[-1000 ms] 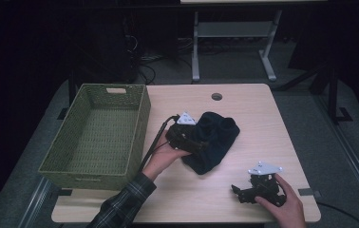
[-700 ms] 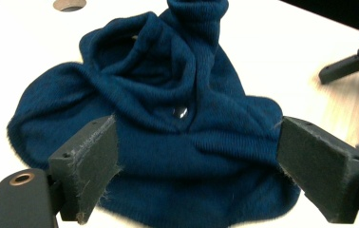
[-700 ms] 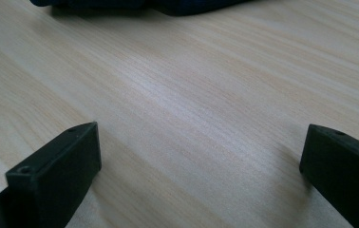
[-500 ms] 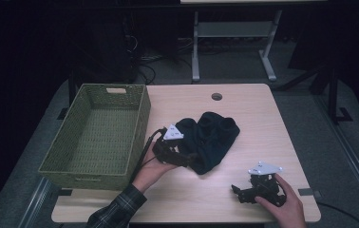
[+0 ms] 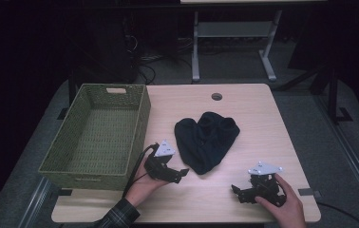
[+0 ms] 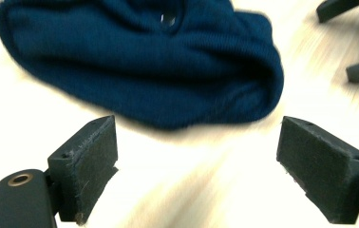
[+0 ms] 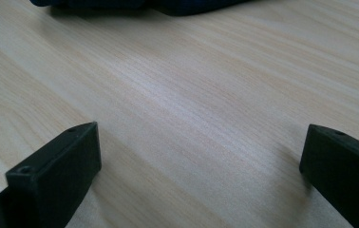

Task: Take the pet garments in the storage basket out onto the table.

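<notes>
1. Dark blue knit cloth [image 5: 207, 139] lies crumpled at centre frame on the wooden table [image 5: 244, 99], touching neither gripper.
2. Left gripper [image 5: 177, 175], lower centre-left beside the green wicker basket [image 5: 97, 135], jaws spread, empty.
3. Right gripper [image 5: 238, 191], lower right, jaws wide apart over bare wood.

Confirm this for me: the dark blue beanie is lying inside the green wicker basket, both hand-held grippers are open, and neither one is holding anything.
One thing is wrong: the dark blue beanie is not in the green wicker basket. The high view shows it lying on the wooden table, to the right of the basket. The rest stands: the left hand-held gripper and the right hand-held gripper are both open, with nothing between their jaws.
</notes>
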Demonstrator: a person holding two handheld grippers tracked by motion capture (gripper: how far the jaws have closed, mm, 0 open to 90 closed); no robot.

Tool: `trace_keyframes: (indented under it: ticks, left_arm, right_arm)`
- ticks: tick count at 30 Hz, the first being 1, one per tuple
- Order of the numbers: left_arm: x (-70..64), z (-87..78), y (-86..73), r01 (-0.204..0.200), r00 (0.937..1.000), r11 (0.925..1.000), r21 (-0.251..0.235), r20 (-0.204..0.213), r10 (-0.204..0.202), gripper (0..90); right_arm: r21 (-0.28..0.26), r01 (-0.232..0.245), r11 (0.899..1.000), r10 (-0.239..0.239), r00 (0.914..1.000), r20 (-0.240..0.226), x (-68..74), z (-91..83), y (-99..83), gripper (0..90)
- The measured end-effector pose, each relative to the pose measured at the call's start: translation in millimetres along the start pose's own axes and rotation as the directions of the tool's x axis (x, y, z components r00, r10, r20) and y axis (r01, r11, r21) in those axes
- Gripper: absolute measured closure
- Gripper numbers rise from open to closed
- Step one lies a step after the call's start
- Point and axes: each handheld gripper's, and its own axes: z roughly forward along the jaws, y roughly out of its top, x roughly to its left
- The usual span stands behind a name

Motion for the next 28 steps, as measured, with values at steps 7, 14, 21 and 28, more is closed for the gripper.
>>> trace_keyframes:
  ticks: [7, 14, 21, 28]
  left_arm:
    - [-1.9, 6.5, -15.9, -0.009, 0.9999, 0.9976, 0.069, -0.008, 0.009, 12.8]
    - [-3.8, 15.2, -24.3, -0.016, 0.9998, 0.9943, 0.106, -0.01, 0.017, 12.8]
    - [-6.8, 18.7, -33.4, -0.074, 0.9965, 0.9965, 0.039, -0.035, 0.075, 12.8]
    - [-6.7, 17.1, -34.7, -0.071, 0.9967, 0.9967, 0.04, -0.037, 0.072, 12.8]
  right_arm:
    - [0.0, -0.001, 1.0, 0.001, 1.0, 0.0, 0.0, 0.0, 0.0, 0.0]
    - [0.0, -0.001, 1.0, 0.001, 1.0, 0.0, 0.1, 0.0, 0.0, 0.0]
    - [0.0, 0.0, 1.0, 0.0, 1.0, 0.0, 0.0, 0.0, 0.0, 0.0]
    - [0.0, 0.0, 1.0, 0.0, 1.0, 0.0, 0.1, 0.0, 0.0, 0.0]
